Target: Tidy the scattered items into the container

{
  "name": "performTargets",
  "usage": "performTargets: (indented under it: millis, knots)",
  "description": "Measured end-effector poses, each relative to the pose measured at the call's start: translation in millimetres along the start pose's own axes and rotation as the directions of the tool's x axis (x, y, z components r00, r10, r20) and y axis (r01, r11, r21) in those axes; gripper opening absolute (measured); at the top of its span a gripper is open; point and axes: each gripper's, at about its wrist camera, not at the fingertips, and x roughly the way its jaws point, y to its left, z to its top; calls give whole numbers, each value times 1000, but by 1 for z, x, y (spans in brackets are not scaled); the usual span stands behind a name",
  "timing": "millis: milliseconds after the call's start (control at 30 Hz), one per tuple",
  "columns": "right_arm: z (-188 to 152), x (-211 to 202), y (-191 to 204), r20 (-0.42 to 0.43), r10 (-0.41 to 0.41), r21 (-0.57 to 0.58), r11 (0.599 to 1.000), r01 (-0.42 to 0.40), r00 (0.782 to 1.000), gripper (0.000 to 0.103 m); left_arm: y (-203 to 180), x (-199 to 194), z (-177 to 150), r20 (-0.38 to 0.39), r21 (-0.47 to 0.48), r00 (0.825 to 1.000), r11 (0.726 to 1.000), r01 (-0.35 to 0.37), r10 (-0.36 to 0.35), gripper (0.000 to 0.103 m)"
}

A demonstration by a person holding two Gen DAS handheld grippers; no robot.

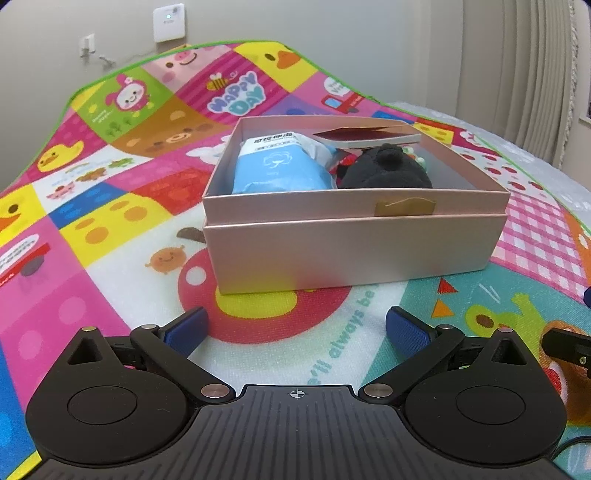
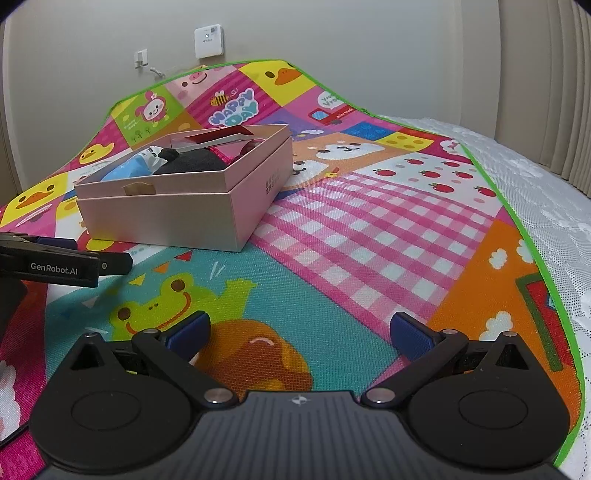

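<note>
A pink cardboard box stands open on the colourful play mat. Inside it lie a blue and white tissue pack, a black plush item and a red booklet leaning on the far rim. My left gripper is open and empty, low over the mat just in front of the box. To the right of the box my right gripper hovers open and empty. The left gripper's body shows at the left edge of the right wrist view.
The play mat covers a bed, with white bedding along its right side. A wall with a white device and a socket lies behind. Curtains hang at the right.
</note>
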Motion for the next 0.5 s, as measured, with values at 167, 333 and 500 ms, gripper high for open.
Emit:
performTargets:
  millis: [167, 333, 500]
  knots:
    - [0, 0, 0, 0, 0, 0, 1000, 0, 1000, 103, 0, -1, 0, 1, 0, 1000, 1000, 0, 0, 103]
    - [0, 0, 0, 0, 0, 0, 1000, 0, 1000, 103, 1, 0, -1, 5, -5, 1000, 1000, 5, -5, 103]
    - [0, 0, 0, 0, 0, 0, 1000, 0, 1000, 103, 0, 1, 0, 6, 1, 1000, 1000, 1, -1, 103]
